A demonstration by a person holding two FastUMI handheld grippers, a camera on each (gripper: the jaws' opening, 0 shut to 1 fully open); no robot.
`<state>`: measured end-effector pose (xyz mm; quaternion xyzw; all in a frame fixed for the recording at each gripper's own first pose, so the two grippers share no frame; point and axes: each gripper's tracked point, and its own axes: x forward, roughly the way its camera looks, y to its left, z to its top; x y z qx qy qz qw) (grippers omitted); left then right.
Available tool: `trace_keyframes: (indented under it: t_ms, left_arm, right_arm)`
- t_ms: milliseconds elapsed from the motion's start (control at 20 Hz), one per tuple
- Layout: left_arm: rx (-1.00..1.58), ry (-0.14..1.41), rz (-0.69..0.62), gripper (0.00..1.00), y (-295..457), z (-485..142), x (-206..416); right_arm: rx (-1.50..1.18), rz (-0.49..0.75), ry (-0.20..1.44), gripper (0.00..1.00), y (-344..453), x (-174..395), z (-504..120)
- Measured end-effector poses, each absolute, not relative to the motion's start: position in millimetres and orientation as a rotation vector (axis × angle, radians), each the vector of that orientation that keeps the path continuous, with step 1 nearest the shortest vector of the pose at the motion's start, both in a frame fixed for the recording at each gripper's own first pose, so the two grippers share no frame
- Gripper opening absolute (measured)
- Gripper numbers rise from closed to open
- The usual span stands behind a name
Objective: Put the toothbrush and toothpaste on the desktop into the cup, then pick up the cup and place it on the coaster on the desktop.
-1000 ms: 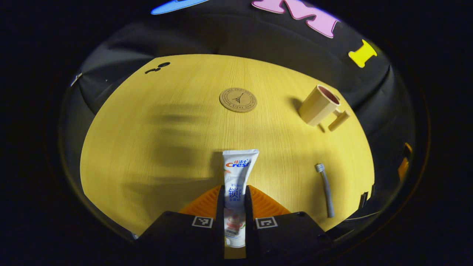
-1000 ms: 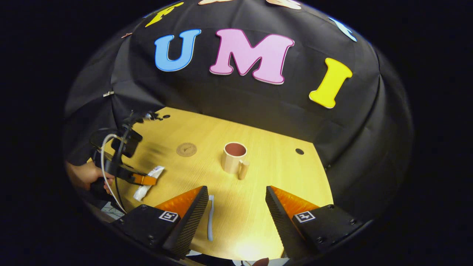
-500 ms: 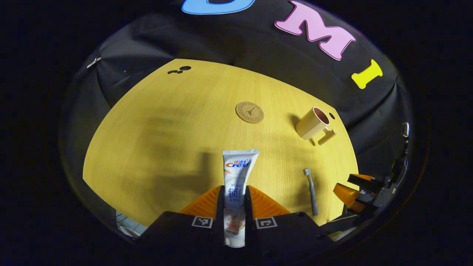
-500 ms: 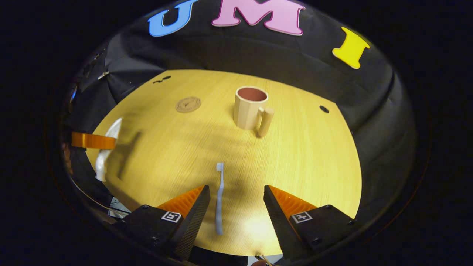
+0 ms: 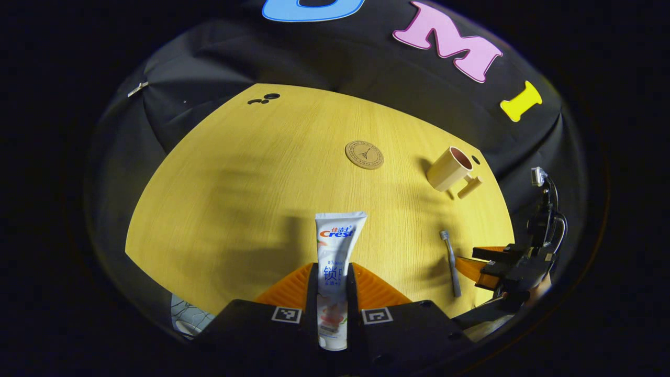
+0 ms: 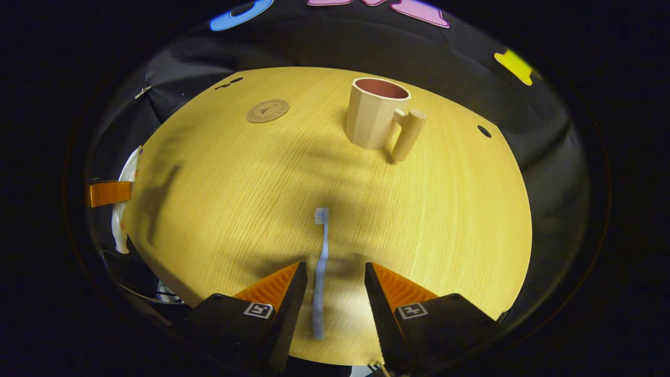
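Left gripper (image 5: 333, 283) clamped on toothpaste (image 5: 336, 251); right gripper (image 6: 331, 277) apart, straddling toothbrush (image 6: 320, 267) near table's (image 6: 445, 220) front edge: centre handle, then close.

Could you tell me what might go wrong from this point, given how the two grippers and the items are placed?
1. The right gripper straddles the thin toothbrush, which lies flat on the table; closing may pinch it badly or scrape the table.
2. The left gripper holds the toothpaste low on the tube; it could sag or catch the rim of the cup.
3. The cup looks light; a nudge on its handle may tip it.
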<state>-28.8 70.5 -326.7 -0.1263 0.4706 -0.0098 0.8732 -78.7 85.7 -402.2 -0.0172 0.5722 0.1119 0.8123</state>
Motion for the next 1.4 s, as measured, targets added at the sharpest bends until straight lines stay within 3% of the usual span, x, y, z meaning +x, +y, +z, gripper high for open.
trace_keyframes:
  t_ms: [150, 200, 250, 300, 400, 500, 550, 600, 650, 800, 1000, 1050, 1150, 1200, 1250, 1350, 1400]
  left_arm:
    - [-0.259, 0.984, -0.018, 0.27, 72, -327, -29]
    - [-0.259, 0.984, -0.016, 0.32, 72, -327, -29]
    - [-0.260, 0.986, -0.014, 0.28, 72, -327, -30]
    - [-0.261, 0.987, -0.012, 0.32, 72, -328, -30]
    - [-0.259, 0.992, -0.008, 0.27, 73, -329, -32]
    - [-0.256, 0.994, -0.007, 0.32, 72, -329, -32]
    - [-0.255, 0.995, -0.005, 0.27, 72, -330, -32]
    - [-0.255, 0.997, -0.004, 0.27, 71, -330, -33]
    - [-0.254, 0.997, -0.003, 0.28, 72, -330, -33]
    - [-0.256, 0.997, -0.006, 0.28, 69, -330, -33]
    - [-0.260, 0.983, -0.024, 0.28, 63, -327, -29]
    - [-0.260, 0.978, -0.031, 0.32, 60, -326, -29]
    - [-0.249, 0.957, -0.035, 0.27, 59, -323, -25]
    - [-0.244, 0.943, -0.038, 0.31, 57, -320, -23]
    - [-0.242, 0.922, -0.047, 0.25, 54, -317, -19]
    - [-0.250, 0.872, -0.076, 0.25, 44, -308, -11]
    - [-0.257, 0.845, -0.092, 0.29, 38, -301, -7]
  right_arm:
    - [-0.022, 0.230, 1.244, 0.61, 87, -79, -407]
    - [-0.022, 0.224, 1.249, 0.53, 86, -79, -410]
    - [-0.022, 0.221, 1.256, 0.49, 87, -80, -412]
    - [-0.020, 0.220, 1.263, 0.47, 87, -80, -413]
    - [-0.019, 0.224, 1.277, 0.47, 90, -82, -414]
    - [-0.028, 0.231, 1.281, 0.47, 93, -83, -417]
    - [-0.043, 0.231, 1.286, 0.47, 94, -86, -417]
    - [-0.051, 0.231, 1.308, 0.36, 93, -88, -421]
    - [-0.036, 0.231, 1.306, 0.37, 96, -86, -424]
    - [0.011, 0.214, 1.334, 0.11, 100, -89, -423]
    - [0.007, 0.217, 1.312, 0.09, 99, -89, -421]
    - [0.000, 0.215, 1.306, 0.09, 99, -89, -424]
    - [0.026, 0.248, 1.275, 0.07, 103, -90, -416]
    - [0.047, 0.256, 1.257, 0.07, 103, -90, -412]
    - [0.072, 0.261, 1.231, 0.07, 103, -88, -406]
    - [0.125, 0.266, 1.147, 0.07, 102, -79, -389]
    - [0.150, 0.265, 1.103, 0.07, 101, -73, -379]
